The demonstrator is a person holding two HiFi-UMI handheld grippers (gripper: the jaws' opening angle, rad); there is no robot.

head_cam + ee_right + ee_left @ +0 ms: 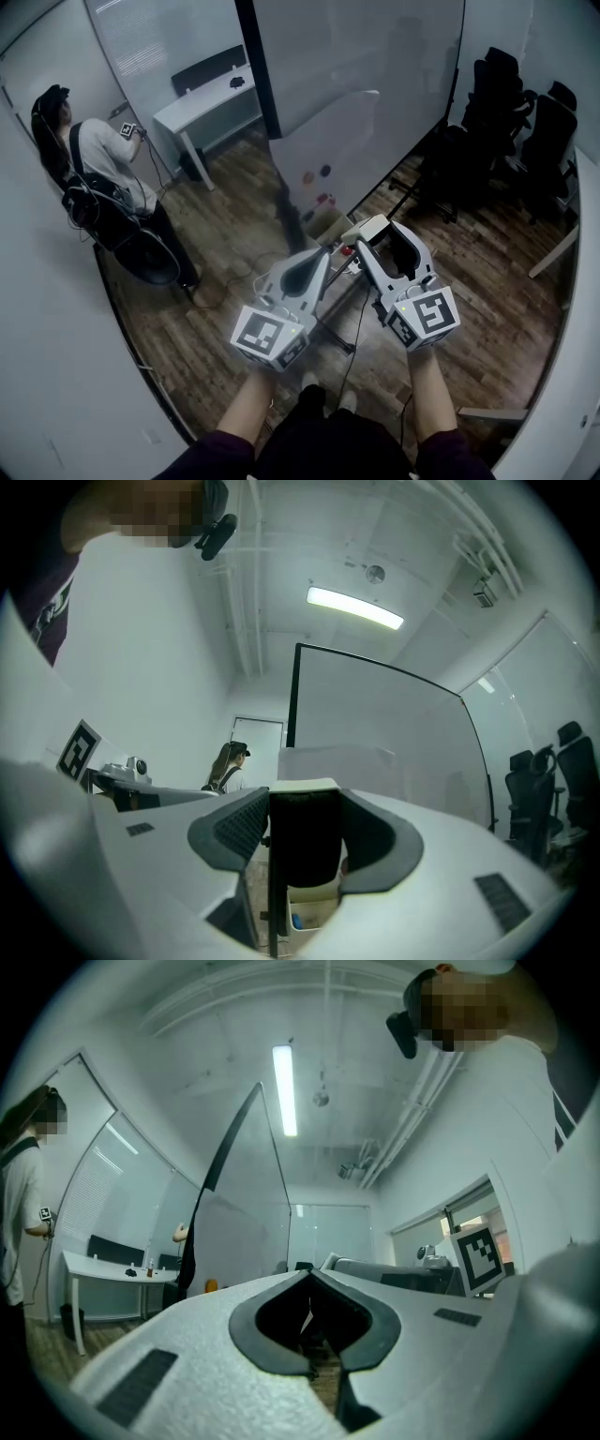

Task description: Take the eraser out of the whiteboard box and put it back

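Note:
My right gripper (372,234) (304,803) is shut on the eraser (367,227) (302,841), a black block with a cream top. It holds the eraser just in front of the whiteboard (361,103) (384,733). Under the eraser I see the cream whiteboard box (317,911) with something blue inside. My left gripper (322,253) (310,1277) hangs close beside the right one. Its jaws are shut with nothing between them.
A person (98,183) with a gripper stands at the far left by a glass wall. A white desk (206,98) is behind them. Black office chairs (511,122) crowd the right side. Cables run over the wooden floor (234,234) under the whiteboard stand.

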